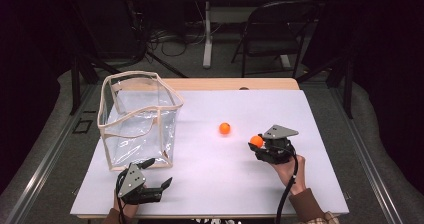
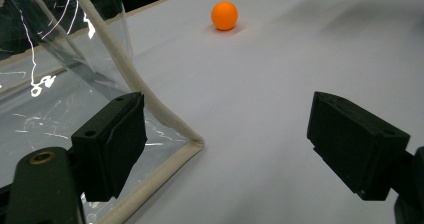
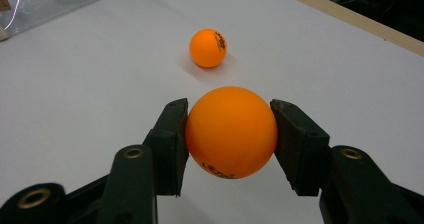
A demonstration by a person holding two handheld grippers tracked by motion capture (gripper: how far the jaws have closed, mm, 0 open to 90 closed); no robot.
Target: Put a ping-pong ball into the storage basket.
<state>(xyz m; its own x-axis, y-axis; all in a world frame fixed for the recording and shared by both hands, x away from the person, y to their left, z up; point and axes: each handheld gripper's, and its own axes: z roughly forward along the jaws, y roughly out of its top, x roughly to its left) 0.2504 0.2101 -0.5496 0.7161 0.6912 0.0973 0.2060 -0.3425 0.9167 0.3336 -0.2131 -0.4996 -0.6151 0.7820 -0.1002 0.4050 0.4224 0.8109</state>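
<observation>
My right gripper (image 3: 230,134) is shut on an orange ball (image 3: 231,132), its two black pads pressing the ball's sides; from above this held ball (image 1: 256,141) sits at the tip of the right gripper (image 1: 258,145), right of centre. A second orange ball (image 1: 224,128) lies loose on the white table top, a short way ahead of the held one (image 3: 208,47). My left gripper (image 1: 159,174) rests near the front left edge, jaws wide apart and empty, just in front of a clear plastic bag (image 1: 137,119). The left gripper (image 2: 225,149) frames the bag's bottom corner (image 2: 192,145) and the loose ball (image 2: 224,15).
The clear bag with beige trim stands upright and open at the table's left. The white table surface (image 1: 210,184) has a wooden strip (image 1: 235,84) at the far edge. Beyond stand a black chair (image 1: 272,34) and a table leg (image 1: 207,34).
</observation>
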